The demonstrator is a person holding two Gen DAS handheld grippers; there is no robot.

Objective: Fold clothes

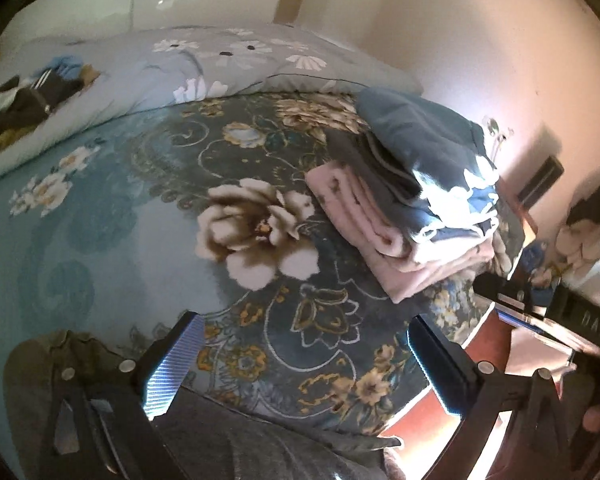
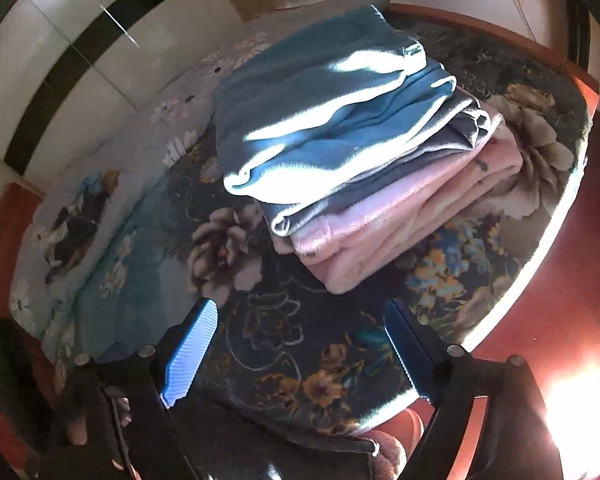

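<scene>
On the bed (image 1: 100, 240), near its right edge, a stack of folded clothes (image 2: 360, 152) is seen: one blue garment (image 2: 320, 92) on top, one grey garment (image 2: 400, 176) under it, one pink garment (image 2: 400, 232) at the bottom, three layers as far as can be counted. At the near edge a grey cloth (image 1: 260, 440) lies below the left tool (image 1: 300, 364), and a heap of dark clothes (image 1: 24, 100) is seen on the quilt (image 1: 228, 64) at the far side. Both the left tool and the right tool (image 2: 300, 348) are held spread, with nothing between the fingers.

Whether more folding is due or the stacking is done cannot be settled. If the grey cloth is to be folded, it is best spread flat, gripped at two corners, and its edges matched before being creased.
</scene>
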